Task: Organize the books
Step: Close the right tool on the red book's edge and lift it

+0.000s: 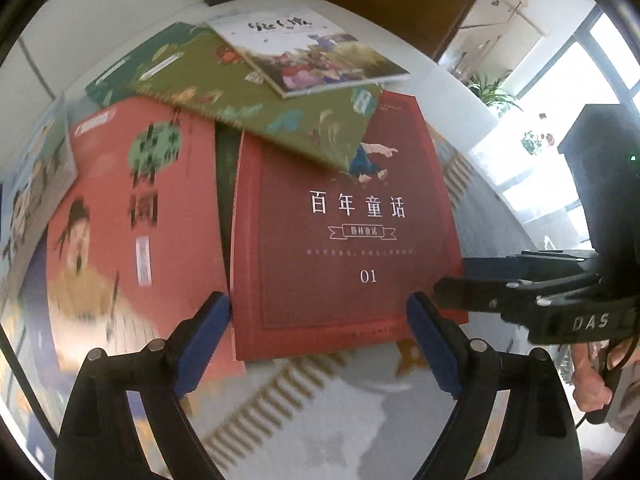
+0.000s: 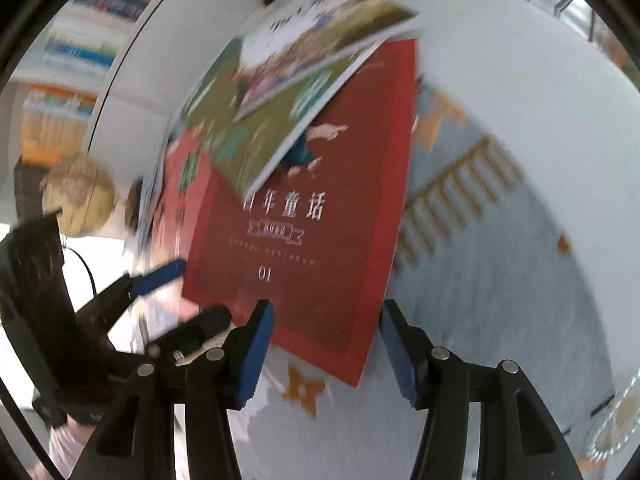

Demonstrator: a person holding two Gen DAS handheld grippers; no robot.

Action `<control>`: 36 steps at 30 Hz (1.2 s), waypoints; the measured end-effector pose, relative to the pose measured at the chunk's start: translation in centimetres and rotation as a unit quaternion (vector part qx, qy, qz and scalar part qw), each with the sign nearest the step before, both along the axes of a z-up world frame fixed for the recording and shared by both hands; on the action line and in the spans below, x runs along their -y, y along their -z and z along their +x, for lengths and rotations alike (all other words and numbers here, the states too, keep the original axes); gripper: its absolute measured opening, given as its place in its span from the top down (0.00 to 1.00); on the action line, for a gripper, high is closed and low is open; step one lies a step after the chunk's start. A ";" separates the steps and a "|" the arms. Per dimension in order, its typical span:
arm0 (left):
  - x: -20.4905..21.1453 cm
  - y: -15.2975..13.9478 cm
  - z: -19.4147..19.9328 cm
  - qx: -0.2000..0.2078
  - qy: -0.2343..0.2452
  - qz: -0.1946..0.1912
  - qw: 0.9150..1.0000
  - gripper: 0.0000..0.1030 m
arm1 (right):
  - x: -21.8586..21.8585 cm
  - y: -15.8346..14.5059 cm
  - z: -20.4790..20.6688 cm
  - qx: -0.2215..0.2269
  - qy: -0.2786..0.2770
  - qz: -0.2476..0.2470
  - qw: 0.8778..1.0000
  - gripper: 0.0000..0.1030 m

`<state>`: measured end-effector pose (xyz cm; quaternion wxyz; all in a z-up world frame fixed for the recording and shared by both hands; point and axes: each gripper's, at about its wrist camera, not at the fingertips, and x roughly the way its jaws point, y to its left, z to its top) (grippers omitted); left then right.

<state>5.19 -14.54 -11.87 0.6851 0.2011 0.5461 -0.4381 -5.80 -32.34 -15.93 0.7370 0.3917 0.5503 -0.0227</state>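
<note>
Dark red book (image 1: pixel 344 240) lying flat atop the scattered pile, green book (image 1: pixel 256 100) overlapping its far edge; left gripper (image 1: pixel 320 340) wide open, right gripper (image 2: pixel 326 348) half open, both empty, flanking its near edge, probably for squaring.

So my left gripper (image 1: pixel 320 340) is all black plastic arms with chunky blue pads (image 1: pixel 202 346) on the inner faces, and round silver pin heads sit on the knuckles just behind those pads. My right gripper (image 2: pixel 326 350) is the same build. From the left one, its side shows "DAS" in pale letters. A thin black cable trails behind it by my hand (image 1: pixel 596 380).
</note>
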 end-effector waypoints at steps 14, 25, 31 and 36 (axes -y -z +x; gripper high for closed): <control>-4.2 1.9 -2.7 -0.024 -0.034 0.014 0.999 0.15 | 0.1 -0.6 -4.3 0.029 0.009 0.008 0.999 0.48; -2.3 3.4 -0.8 -0.046 -0.034 0.024 0.998 0.14 | 0.4 -0.3 -1.8 0.049 0.010 0.015 0.999 0.36; -3.1 3.4 -0.4 -0.058 -0.051 0.006 0.997 0.14 | 1.6 -1.3 -3.4 0.127 0.026 0.104 0.986 0.34; -3.1 3.5 -1.3 -0.045 -0.052 0.015 0.997 0.14 | 0.9 -1.2 -3.7 0.112 0.000 0.091 0.990 0.34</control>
